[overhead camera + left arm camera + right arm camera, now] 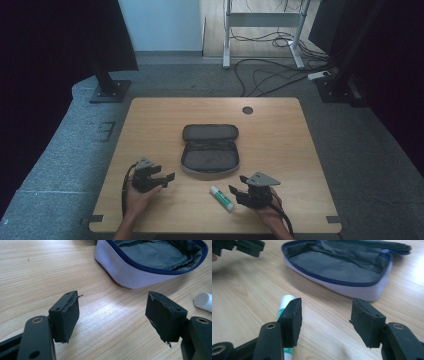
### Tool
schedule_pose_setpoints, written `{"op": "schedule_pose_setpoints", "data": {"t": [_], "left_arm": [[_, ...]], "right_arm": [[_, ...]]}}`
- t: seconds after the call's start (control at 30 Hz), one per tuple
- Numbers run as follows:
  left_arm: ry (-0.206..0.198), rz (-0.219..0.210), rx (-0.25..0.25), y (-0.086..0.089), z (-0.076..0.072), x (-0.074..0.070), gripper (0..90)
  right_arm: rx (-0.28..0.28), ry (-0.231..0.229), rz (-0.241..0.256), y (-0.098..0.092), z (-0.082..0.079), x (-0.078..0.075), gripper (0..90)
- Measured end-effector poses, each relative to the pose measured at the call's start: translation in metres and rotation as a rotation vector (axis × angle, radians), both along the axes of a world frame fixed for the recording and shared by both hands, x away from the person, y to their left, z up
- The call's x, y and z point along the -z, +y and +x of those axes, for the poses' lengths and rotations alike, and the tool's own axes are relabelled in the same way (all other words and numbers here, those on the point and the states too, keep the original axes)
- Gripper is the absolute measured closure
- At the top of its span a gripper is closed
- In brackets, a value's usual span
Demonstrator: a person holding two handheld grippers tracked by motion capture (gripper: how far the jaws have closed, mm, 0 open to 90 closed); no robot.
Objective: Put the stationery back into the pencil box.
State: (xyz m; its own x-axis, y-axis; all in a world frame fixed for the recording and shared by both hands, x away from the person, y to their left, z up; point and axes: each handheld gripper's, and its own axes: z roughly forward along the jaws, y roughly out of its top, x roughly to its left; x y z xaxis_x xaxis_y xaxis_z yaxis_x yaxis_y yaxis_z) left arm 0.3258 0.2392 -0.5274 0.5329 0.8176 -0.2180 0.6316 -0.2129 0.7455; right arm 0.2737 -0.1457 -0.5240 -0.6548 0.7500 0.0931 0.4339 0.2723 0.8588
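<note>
While the unzipped pouch lies empty mid-table, a glue stick rests near the front edge between the left gripper and right gripper, both spread apart, holding nothing.

Dim, soft high view; glare streaks the table between blurred tools.

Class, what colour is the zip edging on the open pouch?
Dark blue, on the pouch; clearest in the right gripper view.
</note>
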Motion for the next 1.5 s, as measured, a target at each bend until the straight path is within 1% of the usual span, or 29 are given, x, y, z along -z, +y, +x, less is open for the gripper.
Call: {"op": "schedule_pose_setpoints", "data": {"t": [0.23, 0.37, 0.53, 0.63, 1.0, 1.13, 1.2, 1.3, 1.4, 1.43, 1.5], "left_arm": [[0.007, 0.006, 0.004, -0.001, 0.0, 0.001, 27.3], [0.008, 0.005, 0.005, -0.001, 0.0, 0.001, 27.3], [0.006, -0.001, -0.003, 0.001, 0.0, 0.0, 27.3], [0.007, -0.012, -0.003, 0.002, 0.0, 0.0, 27.3], [0.006, -0.006, -0.002, 0.002, 0.0, 0.0, 27.4], [0.006, -0.002, 0.001, 0.001, 0.0, 0.001, 27.4], [0.006, 0.0, 0.004, 0.001, 0.0, 0.001, 27.4], [0.009, 0.0, 0.004, 0.001, 0.001, 0.002, 27.4], [0.009, -0.001, 0.003, 0.001, 0.0, 0.001, 27.3], [0.008, -0.002, 0.003, 0.002, 0.0, 0.001, 27.4], [0.008, -0.001, 0.002, 0.002, 0.0, 0.001, 27.4]], "right_arm": [[-0.041, 0.019, -0.015, 0.014, -0.004, 0.003, 41.7], [-0.061, 0.033, 0.001, 0.018, -0.004, 0.004, 41.7], [-0.076, 0.04, -0.02, 0.025, -0.005, 0.008, 41.7], [-0.08, 0.05, -0.029, 0.029, -0.006, 0.01, 41.7], [-0.104, 0.068, -0.075, 0.039, -0.008, 0.018, 45.0], [-0.11, 0.074, -0.098, 0.042, -0.008, 0.022, 47.3], [-0.115, 0.086, -0.107, 0.044, -0.009, 0.024, 49.1], [-0.118, 0.085, -0.125, 0.046, -0.01, 0.026, 51.3], [-0.113, 0.083, -0.136, 0.047, -0.01, 0.028, 56.3], [-0.112, 0.084, -0.137, 0.047, -0.01, 0.028, 57.1], [-0.117, 0.089, -0.131, 0.046, -0.009, 0.028, 61.5]]}}
